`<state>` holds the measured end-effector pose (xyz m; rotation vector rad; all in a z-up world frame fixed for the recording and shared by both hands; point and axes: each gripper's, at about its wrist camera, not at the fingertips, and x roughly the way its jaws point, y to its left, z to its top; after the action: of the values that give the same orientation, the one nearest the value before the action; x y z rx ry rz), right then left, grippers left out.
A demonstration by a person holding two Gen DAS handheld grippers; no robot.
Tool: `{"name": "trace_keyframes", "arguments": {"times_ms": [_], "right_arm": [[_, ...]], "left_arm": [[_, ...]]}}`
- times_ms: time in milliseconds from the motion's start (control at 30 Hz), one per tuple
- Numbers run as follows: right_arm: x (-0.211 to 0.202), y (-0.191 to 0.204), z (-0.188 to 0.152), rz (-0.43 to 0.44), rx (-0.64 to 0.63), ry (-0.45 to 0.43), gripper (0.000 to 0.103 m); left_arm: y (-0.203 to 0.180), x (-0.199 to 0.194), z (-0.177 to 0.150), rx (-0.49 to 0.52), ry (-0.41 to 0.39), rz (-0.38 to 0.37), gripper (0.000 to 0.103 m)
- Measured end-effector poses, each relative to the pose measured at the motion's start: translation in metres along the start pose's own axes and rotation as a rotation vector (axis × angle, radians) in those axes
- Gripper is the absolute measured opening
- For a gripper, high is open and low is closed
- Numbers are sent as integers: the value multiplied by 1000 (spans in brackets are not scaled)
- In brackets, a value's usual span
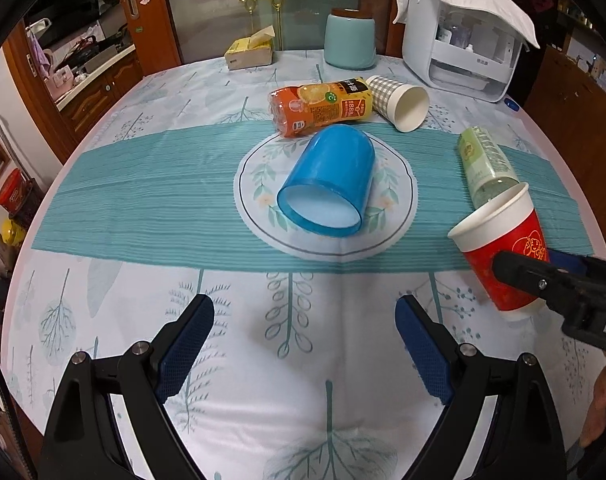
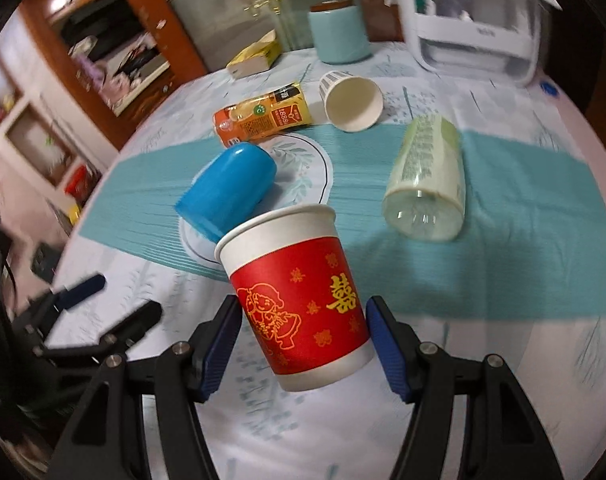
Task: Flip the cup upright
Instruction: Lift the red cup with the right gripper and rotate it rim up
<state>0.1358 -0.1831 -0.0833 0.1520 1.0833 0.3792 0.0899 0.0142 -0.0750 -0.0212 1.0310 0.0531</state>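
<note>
While tilted, red cup (image 2: 299,304) clamped by right fingers (image 2: 377,328) | left fingers (image 1: 191,332) apart

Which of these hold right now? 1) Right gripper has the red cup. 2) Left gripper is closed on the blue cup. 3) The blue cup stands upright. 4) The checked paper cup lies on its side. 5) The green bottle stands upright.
1) True: the right gripper is shut on the red cup, tilted, mouth up.
2) False: the left gripper is open, short of the blue cup.
3) False: it lies on its side.
4) True: the checked paper cup lies beside the orange bottle.
5) False: the green bottle lies flat.
</note>
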Motion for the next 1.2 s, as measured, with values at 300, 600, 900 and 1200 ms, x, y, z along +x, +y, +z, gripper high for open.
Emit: {"name": "trace_keyframes", "arguments": {"times_ms": [300, 600, 900, 1200], "right_arm": [[-8, 8, -30, 91, 197, -3, 65], [0, 3, -63, 132, 409, 40, 65], [31, -2, -81, 201, 667, 112, 65], [47, 14, -84, 257, 690, 128, 67]], "left_arm": [[11, -19, -26, -14, 21, -10, 91], [23, -25, -44, -49, 43, -34, 91], [21, -24, -49, -39, 57, -50, 91], [21, -20, -50, -36, 65, -51, 91]]}}
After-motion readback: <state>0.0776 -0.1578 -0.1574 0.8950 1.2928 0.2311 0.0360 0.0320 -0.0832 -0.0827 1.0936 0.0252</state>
